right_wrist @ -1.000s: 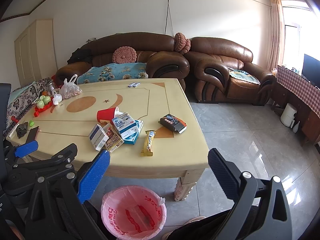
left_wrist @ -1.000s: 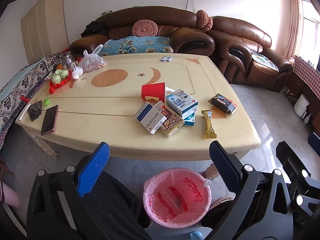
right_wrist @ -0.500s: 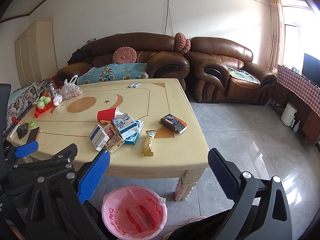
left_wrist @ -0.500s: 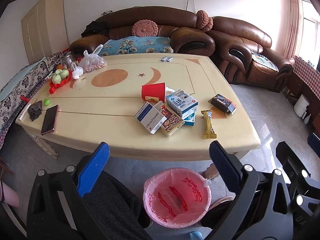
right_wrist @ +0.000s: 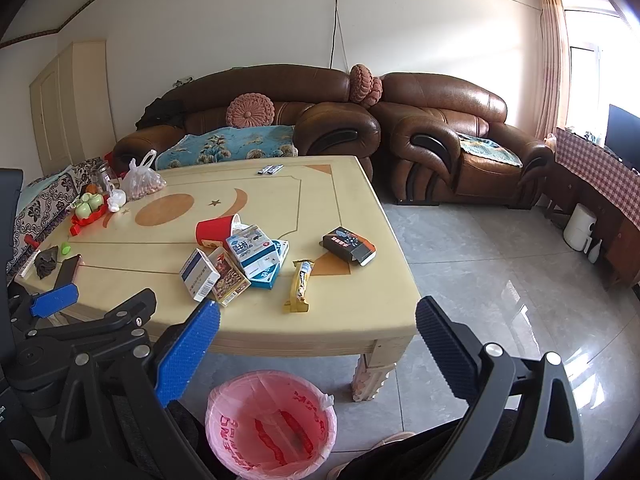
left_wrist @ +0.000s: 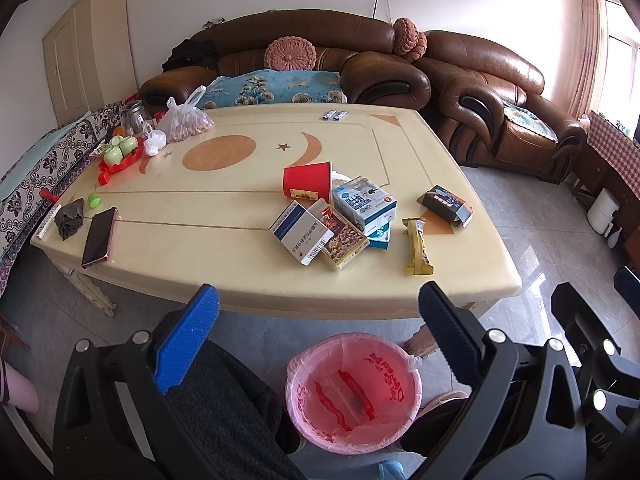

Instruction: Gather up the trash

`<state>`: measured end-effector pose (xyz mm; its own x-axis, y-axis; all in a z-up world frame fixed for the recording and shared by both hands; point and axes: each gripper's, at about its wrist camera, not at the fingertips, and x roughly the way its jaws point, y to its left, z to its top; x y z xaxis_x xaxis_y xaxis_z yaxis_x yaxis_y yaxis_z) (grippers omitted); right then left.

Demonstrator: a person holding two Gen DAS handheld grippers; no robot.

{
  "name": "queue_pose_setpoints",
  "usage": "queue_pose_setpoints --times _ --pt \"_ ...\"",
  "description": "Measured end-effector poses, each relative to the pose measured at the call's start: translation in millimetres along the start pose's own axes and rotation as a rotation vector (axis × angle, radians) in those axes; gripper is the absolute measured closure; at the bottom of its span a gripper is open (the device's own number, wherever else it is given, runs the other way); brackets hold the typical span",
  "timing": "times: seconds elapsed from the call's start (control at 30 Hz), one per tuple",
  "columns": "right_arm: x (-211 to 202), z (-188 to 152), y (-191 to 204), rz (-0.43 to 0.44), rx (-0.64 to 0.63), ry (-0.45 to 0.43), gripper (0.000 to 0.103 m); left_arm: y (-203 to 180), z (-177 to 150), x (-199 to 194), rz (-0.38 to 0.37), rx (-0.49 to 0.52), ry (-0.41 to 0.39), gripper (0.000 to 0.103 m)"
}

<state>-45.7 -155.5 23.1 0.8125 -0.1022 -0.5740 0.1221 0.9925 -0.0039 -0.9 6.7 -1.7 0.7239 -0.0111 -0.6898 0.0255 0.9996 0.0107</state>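
Observation:
Trash lies on the cream table (left_wrist: 240, 248): a tipped red paper cup (left_wrist: 307, 180), several small boxes (left_wrist: 332, 224) in a pile, a yellow snack wrapper (left_wrist: 417, 246) and a black box (left_wrist: 445, 205). The same pile (right_wrist: 236, 264), wrapper (right_wrist: 299, 286) and black box (right_wrist: 349, 245) show in the right wrist view. A bin with a pink liner (left_wrist: 354, 390) stands on the floor in front of the table, also seen in the right wrist view (right_wrist: 271, 424). My left gripper (left_wrist: 318, 308) and right gripper (right_wrist: 318, 320) are both open and empty, held back from the table's near edge, above the bin.
A phone (left_wrist: 99, 236), a dark cloth (left_wrist: 70, 218), a red tray with green cups (left_wrist: 120, 154) and a plastic bag of nuts (left_wrist: 184, 122) sit at the table's left. Brown sofas (left_wrist: 480, 92) stand behind. Grey tiled floor (right_wrist: 500, 280) lies to the right.

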Motion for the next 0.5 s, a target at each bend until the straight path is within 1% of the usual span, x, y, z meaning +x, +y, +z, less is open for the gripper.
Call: queue_pose_setpoints --times 0.2,0.33,0.5 --pt "1 -2 6 0.014 0.002 0.006 0.007 3 -1 6 -0.023 -0.008 0.034 0.005" --pt "5 -4 9 0.022 0.004 0.013 0.007 12 1 13 -0.022 -0.044 0.058 0.005" --pt "18 -4 5 0.029 0.015 0.023 0.007 28 6 22 -0.017 -0.090 0.080 0.005"
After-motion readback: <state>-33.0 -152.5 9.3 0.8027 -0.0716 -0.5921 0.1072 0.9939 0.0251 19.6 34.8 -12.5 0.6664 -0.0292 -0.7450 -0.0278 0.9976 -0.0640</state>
